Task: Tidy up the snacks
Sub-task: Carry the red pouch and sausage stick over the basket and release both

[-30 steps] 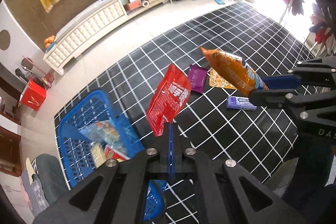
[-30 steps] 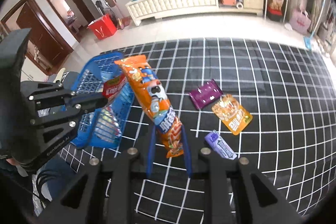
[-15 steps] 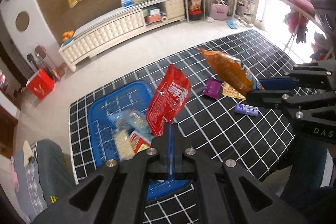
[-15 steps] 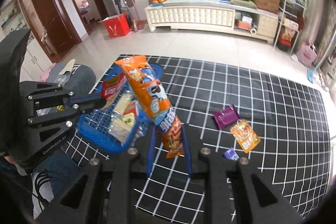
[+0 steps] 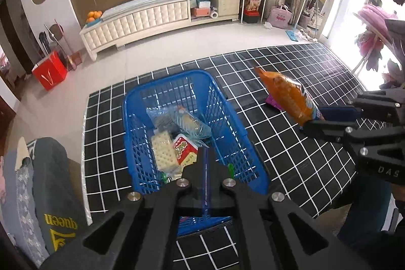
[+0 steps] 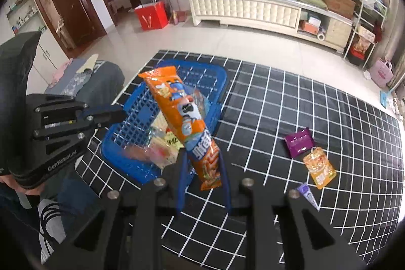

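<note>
Red packet [image 6: 141, 152] now inside basket [image 5: 227, 105]

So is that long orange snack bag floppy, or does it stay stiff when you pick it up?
Probably fairly stiff: the orange snack bag stands up from the right gripper, pinched only at its bottom end, barely drooping. It looks puffed, so likely light for its size. The glossy wrapper might slip if the fingers loosen.

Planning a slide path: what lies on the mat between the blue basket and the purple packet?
Nothing: in the right wrist view only bare grid mat separates the blue basket from the purple packet. The right gripper holds the orange bag aloft.
</note>
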Demonstrator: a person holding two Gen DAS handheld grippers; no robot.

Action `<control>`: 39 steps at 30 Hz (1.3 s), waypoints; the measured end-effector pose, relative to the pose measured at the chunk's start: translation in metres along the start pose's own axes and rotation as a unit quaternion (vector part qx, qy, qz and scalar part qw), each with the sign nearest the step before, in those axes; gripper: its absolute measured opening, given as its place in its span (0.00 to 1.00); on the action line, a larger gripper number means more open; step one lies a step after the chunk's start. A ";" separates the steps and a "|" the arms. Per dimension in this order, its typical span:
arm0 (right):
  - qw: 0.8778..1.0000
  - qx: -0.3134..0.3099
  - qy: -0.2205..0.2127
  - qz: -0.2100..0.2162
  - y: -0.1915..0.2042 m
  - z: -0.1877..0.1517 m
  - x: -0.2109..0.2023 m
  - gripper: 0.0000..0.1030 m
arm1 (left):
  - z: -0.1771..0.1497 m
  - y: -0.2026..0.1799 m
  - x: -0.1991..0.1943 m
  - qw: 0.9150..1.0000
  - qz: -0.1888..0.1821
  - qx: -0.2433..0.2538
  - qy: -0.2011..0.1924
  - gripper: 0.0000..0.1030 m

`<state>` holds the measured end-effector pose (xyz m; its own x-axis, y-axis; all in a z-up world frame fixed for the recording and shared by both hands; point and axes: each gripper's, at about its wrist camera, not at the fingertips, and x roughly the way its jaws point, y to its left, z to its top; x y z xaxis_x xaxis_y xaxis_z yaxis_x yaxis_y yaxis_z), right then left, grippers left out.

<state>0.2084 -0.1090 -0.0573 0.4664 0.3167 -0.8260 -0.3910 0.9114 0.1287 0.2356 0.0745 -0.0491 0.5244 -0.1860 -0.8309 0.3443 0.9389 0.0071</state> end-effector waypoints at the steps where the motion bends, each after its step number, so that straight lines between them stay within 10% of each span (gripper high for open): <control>1: 1.000 0.000 0.003 -0.001 0.001 -0.001 0.003 0.27 | -0.001 0.000 0.004 1.000 -0.003 -0.001 0.002 0.00; 18: 0.999 -0.019 0.028 -0.009 0.024 0.011 0.027 0.27 | -0.021 0.032 0.012 0.999 -0.013 -0.032 0.006 0.01; 24: 0.998 -0.041 0.045 -0.009 0.049 0.019 0.050 0.27 | -0.040 0.070 0.005 0.998 0.007 -0.070 -0.002 0.36; 39: 0.987 -0.080 0.117 -0.073 0.088 0.021 0.120 0.27 | -0.077 0.114 0.029 0.992 -0.006 -0.128 0.013 0.38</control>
<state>0.2468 0.0149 -0.1336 0.3386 0.0984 -0.9358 -0.4623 0.8836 -0.0744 0.2299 0.1989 -0.1149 0.5007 -0.1938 -0.8437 0.1405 0.9799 -0.1418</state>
